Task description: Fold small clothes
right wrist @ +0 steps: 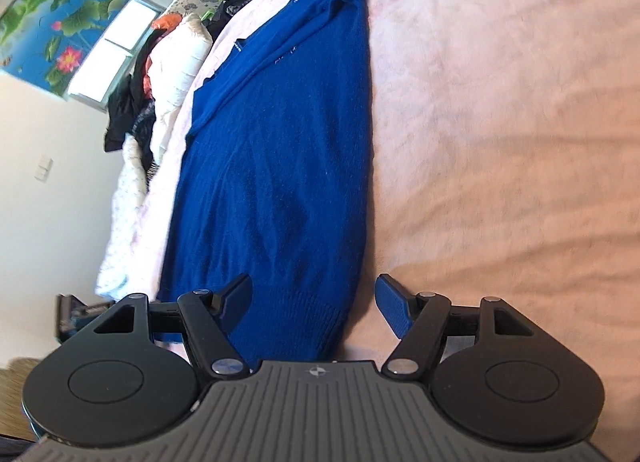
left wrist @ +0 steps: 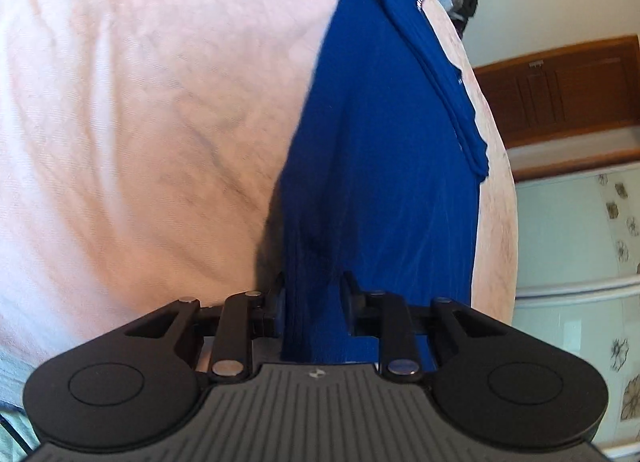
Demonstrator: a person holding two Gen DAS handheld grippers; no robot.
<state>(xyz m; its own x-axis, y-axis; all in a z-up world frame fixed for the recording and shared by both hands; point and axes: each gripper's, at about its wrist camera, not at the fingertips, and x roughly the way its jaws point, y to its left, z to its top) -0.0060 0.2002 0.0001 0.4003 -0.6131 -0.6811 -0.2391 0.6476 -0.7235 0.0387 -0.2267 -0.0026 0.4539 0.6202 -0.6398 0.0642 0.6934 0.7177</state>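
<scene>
A blue knit sweater lies stretched along a pink bedspread. My left gripper is shut on the sweater's near edge, with bunched blue knit pinched between the fingers. In the right wrist view the same sweater runs away from the camera, its ribbed hem nearest. My right gripper is open and straddles that hem, its left finger over the knit and its right finger over the pink bedspread. The hem lies between the jaws, not clamped.
A pile of mixed clothes and a white quilt lie along the bed's far side. A lotus painting hangs on the wall. A wooden headboard and floral sheet show beyond the bed's edge.
</scene>
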